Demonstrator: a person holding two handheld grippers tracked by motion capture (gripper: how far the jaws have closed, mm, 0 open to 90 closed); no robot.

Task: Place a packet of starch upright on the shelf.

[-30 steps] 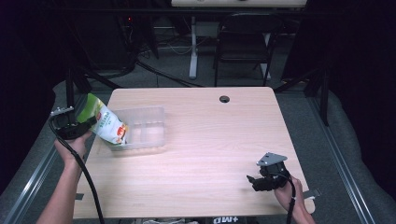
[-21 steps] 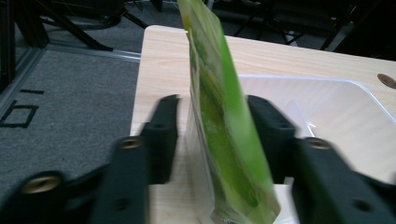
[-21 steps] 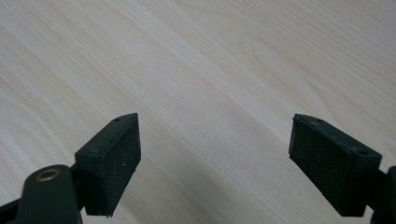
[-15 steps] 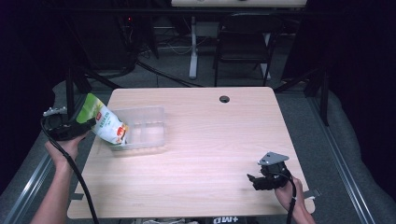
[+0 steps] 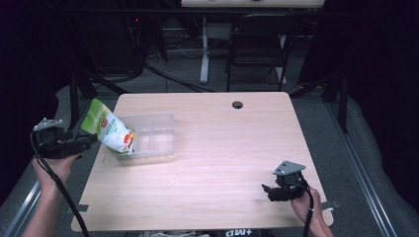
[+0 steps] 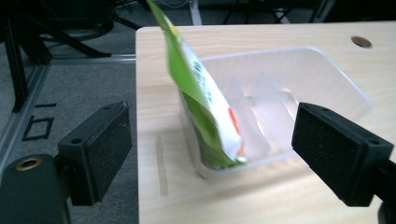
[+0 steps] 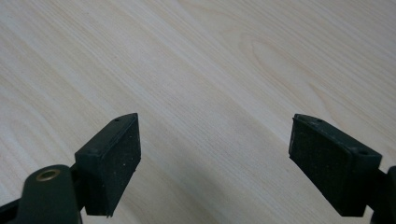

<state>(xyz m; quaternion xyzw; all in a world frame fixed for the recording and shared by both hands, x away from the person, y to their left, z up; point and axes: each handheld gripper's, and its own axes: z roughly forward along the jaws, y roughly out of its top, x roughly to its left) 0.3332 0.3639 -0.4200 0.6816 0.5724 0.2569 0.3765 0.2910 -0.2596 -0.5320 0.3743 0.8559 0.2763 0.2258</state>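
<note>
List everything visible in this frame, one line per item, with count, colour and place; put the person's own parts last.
Table: one, light wood, centre of the high view.
Clear plastic tray: one, transparent, with dividers, on the table's left side.
Snack pouch: one, green and white with some red, standing tilted in the tray's left end.
Cable hole: one, dark, near the table's far edge.
Chair: one, dark, on the floor beyond the table.
Left hand-held gripper: one, black, open, just off the table's left edge.
Right hand-held gripper: one, black, open, over the table's near right corner.

One green snack pouch (image 5: 107, 128), one clear plastic tray (image 5: 153, 138) near tabletop (image 5: 222, 163) left edge, two tongs: left (image 5: 81, 143), right (image 5: 267, 190)
</note>
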